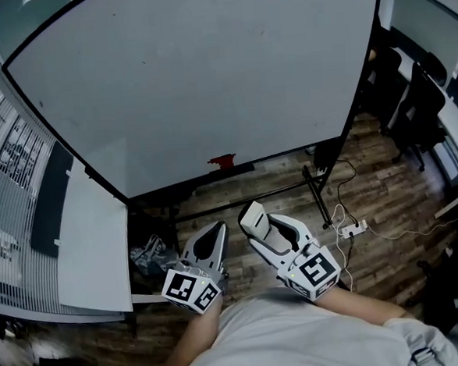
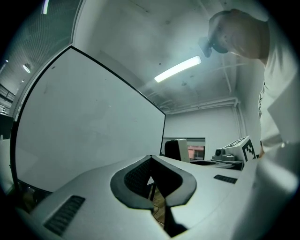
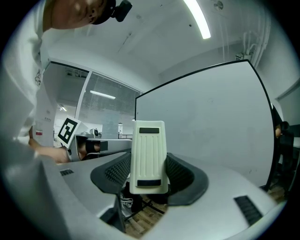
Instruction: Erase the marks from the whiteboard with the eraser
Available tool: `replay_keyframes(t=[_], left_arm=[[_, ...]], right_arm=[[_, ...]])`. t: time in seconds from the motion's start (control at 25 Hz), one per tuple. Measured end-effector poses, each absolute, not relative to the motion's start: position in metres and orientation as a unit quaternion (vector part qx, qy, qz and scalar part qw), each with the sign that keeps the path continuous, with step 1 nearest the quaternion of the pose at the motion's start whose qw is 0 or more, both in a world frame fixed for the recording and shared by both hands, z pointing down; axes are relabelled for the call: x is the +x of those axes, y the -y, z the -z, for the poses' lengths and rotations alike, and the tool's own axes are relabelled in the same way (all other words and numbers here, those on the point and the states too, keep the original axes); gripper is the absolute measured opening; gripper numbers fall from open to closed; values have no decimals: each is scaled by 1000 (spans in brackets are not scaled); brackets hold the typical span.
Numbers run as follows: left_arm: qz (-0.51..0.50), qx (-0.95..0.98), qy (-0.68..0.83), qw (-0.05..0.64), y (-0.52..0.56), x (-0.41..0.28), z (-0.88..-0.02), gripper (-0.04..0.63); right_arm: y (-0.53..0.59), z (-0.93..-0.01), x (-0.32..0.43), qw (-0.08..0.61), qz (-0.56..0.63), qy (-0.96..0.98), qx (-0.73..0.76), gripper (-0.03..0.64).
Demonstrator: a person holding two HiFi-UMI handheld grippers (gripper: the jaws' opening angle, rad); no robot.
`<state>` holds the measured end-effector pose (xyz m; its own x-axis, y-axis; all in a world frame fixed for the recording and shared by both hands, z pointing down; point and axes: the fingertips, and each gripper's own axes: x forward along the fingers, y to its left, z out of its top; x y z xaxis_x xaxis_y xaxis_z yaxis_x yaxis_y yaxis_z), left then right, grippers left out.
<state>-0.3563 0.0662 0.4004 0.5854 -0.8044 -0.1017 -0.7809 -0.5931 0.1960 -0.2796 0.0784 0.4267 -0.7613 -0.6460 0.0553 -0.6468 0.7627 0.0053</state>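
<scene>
- Right claw [image 3: 149,175] grips the cream eraser [image 3: 149,150] upright between its pads.
- Left claw [image 2: 151,180] is closed, tips together, empty.
- Both are held clear of the whiteboard [image 1: 198,79], below its bottom edge.

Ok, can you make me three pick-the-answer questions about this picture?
1. Where is the eraser? A in a box; B in the right gripper; C in a drawer.
2. What colour is the small thing at the bottom edge of the whiteboard? A red; B green; C blue.
3. The left gripper is: A wide open; B holding a pen; C shut, empty.
Answers: B, it stands between those jaws; A, red in the head view; C, jaw tips meet, nothing between.
</scene>
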Motion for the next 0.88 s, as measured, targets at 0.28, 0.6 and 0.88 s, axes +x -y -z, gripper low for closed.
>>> replay_keyframes(t=[0.28,0.6,0.88], left_arm=[[95,892,438,66,-80,-360,-394,6],[89,898,427,64,-89,-353,-395,6],[84,899,425,72,-94,-354,-400,6]], right_arm=[[-88,-423,-289,26,2,936,350,242],[-98,-424,-289,21,-3,937,349,242],[-102,-426,-291,22,-7,938,346,242]])
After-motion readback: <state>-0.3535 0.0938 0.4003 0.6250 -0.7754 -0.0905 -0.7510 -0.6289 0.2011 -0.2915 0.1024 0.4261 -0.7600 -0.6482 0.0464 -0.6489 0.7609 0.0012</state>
